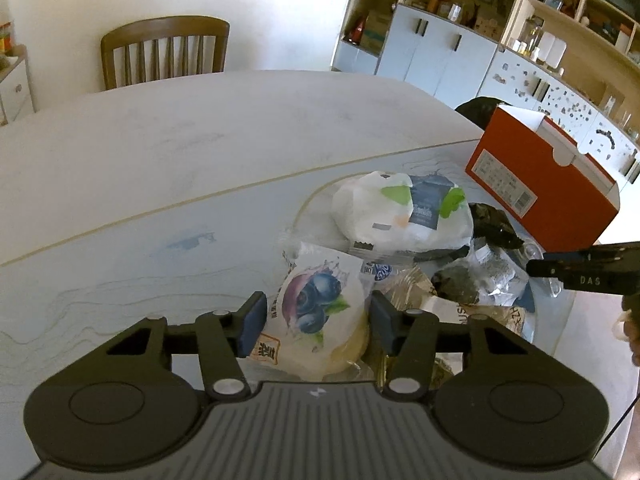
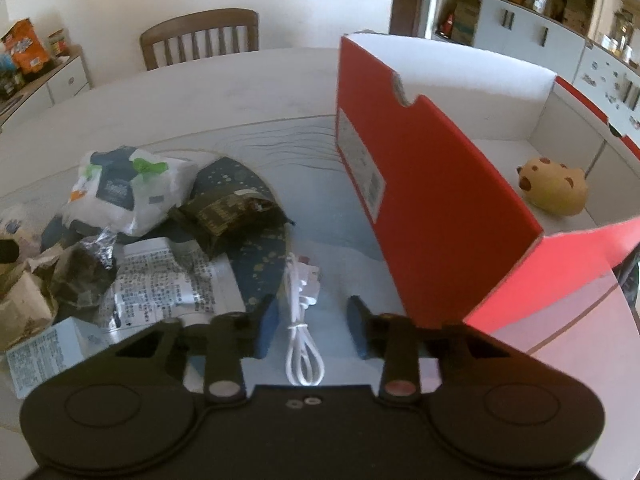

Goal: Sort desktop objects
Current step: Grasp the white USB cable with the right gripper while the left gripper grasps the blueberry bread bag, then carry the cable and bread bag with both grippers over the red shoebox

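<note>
Left wrist view: the left gripper (image 1: pixel 318 320) is seen at lower centre, its jaws standing on either side of a blueberry snack packet (image 1: pixel 320 312). The left pad appears to touch the packet's edge, but a thin gap seems to remain at the right pad, so a firm grip cannot be confirmed. The packet's long axis runs up the frame, roughly along the fingers, at the near edge of a heap of wrappers (image 1: pixel 420 240) on the table (image 1: pixel 160 140).

In the right wrist view, the right gripper (image 2: pixel 312 326) is held with jaws partly apart around a coiled white cable (image 2: pixel 301 336), which lies between the pads without being touched by either. The cable's long axis runs up and down the frame, straight ahead of the fingers, so the jaws would close across its width. An orange box (image 2: pixel 432 200) stands open in the right half of the frame, just beside this gripper, with a small tan toy (image 2: pixel 554 190) inside. Judged from this, the right hand is the nearer to the box.
</note>
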Tool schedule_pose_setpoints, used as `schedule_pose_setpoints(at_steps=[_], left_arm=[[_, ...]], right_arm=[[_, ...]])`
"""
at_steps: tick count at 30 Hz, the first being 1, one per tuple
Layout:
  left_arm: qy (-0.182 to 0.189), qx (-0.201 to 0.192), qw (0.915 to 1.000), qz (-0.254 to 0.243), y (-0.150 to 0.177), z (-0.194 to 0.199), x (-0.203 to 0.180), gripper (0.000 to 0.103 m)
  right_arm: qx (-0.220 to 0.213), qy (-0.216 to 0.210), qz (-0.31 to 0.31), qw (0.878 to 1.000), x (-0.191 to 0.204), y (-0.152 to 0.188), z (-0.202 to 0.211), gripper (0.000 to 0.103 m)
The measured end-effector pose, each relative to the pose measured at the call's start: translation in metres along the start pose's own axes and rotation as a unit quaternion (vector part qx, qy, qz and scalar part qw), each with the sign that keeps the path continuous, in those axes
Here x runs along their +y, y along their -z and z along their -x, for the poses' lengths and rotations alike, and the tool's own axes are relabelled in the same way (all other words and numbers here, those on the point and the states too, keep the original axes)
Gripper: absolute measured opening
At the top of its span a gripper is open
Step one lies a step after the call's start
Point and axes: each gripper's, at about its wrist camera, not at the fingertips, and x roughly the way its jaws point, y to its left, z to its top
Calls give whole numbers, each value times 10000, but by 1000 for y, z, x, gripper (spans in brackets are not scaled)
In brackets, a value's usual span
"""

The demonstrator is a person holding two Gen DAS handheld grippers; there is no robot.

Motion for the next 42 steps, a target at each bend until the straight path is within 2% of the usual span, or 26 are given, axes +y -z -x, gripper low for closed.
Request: schedule_pose_setpoints(at_steps=[1, 3, 5, 10, 23, 42], left_arm=[[-20, -2, 10000, -9, 1, 1, -1, 54], [-53, -2, 10000, 9, 1, 2, -2, 53], [-59, 0, 10000, 41, 1, 2, -2, 53], [-98, 1, 9999, 89, 3, 5, -2, 53], [-244, -15, 9996, 103, 7, 14, -7, 51], [-274, -275, 9989, 245, -10, 72, -46, 51]], right_arm=[[2, -2, 36, 10000, 1, 0, 0, 23], [7, 4, 67, 10000, 2, 0, 2, 12], [18, 17, 74, 10000, 2, 0, 3, 9], [17, 91, -34, 10000, -3, 3, 7, 9], [-189, -97, -272, 9994, -16, 13, 48, 9], [-452, -447, -442, 9970, -32, 9, 105, 9]])
